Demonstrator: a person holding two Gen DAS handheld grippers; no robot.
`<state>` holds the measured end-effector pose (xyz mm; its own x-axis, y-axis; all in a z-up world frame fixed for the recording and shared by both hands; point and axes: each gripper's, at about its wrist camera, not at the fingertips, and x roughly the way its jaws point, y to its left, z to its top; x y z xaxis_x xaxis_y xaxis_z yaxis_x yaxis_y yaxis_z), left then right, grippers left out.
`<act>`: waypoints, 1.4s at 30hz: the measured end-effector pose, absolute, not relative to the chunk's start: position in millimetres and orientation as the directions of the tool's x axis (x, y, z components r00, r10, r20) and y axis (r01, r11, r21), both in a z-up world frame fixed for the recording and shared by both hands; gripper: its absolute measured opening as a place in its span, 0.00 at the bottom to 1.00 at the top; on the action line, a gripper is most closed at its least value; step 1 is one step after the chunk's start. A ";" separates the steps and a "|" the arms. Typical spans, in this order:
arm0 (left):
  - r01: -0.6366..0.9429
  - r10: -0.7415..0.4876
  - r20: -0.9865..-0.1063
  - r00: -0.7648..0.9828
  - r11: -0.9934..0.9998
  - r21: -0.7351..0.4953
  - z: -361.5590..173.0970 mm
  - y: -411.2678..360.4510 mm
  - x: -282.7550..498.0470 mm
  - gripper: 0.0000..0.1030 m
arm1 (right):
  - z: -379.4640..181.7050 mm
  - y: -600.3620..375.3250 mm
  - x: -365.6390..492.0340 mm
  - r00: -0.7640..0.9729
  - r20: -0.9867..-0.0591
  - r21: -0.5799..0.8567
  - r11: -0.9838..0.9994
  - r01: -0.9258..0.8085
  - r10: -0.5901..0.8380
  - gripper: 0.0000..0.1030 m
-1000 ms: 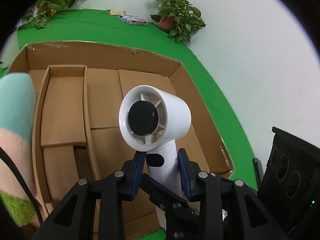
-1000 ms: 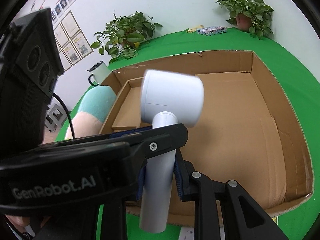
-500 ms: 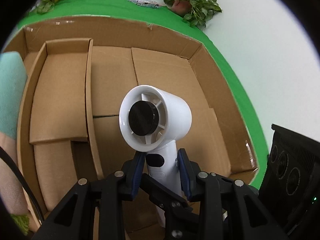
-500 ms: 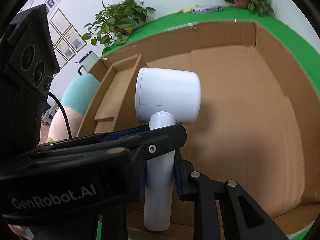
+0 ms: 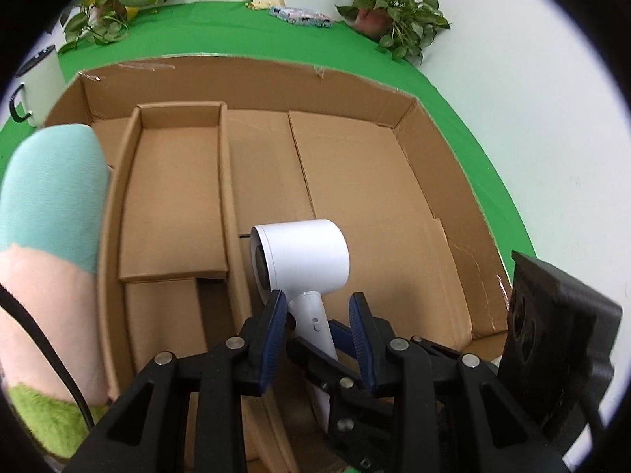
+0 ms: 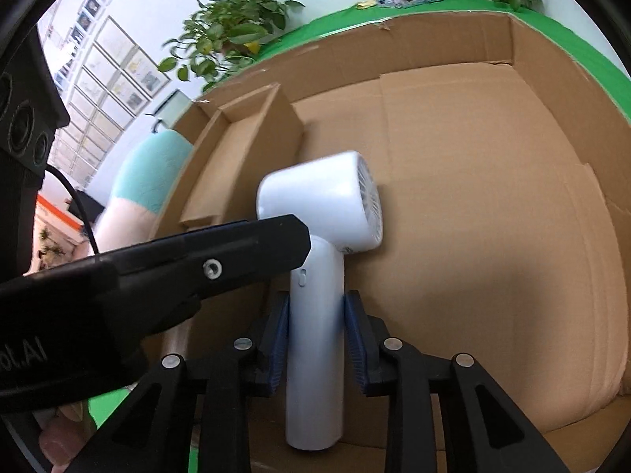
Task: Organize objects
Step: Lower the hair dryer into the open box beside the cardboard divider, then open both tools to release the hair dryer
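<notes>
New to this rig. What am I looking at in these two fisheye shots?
There is no robot. A person carries two handheld grippers, each with a fisheye camera looking along its jaws. One picture is from the left gripper, the other from the right gripper. Both look into a shallow cardboard box on a green table, with a narrower cardboard tray inside it. A white handheld fan is upright. The right jaws clamp its handle, and the left jaws stand open around it. A pastel plush cushion lies beside the box. Potted plants and a mug sit behind.
</notes>
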<state>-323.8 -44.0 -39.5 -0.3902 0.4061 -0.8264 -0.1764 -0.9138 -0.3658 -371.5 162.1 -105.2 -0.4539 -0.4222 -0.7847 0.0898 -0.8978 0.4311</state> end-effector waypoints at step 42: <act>-0.147 0.167 -0.455 -0.875 -0.986 -0.079 43.8 -0.7 -173.8 0.81 | 0.1 179.6 -236.7 -0.835 -0.550 -0.019 -0.999 0.038 -0.022 0.99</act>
<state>-173.8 -0.7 43.8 -0.8749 0.1671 -0.4546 -0.1473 -0.9859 -0.0790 -236.7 179.6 0.1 -0.8347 -0.0217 -0.5503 0.0384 -0.9991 -0.0190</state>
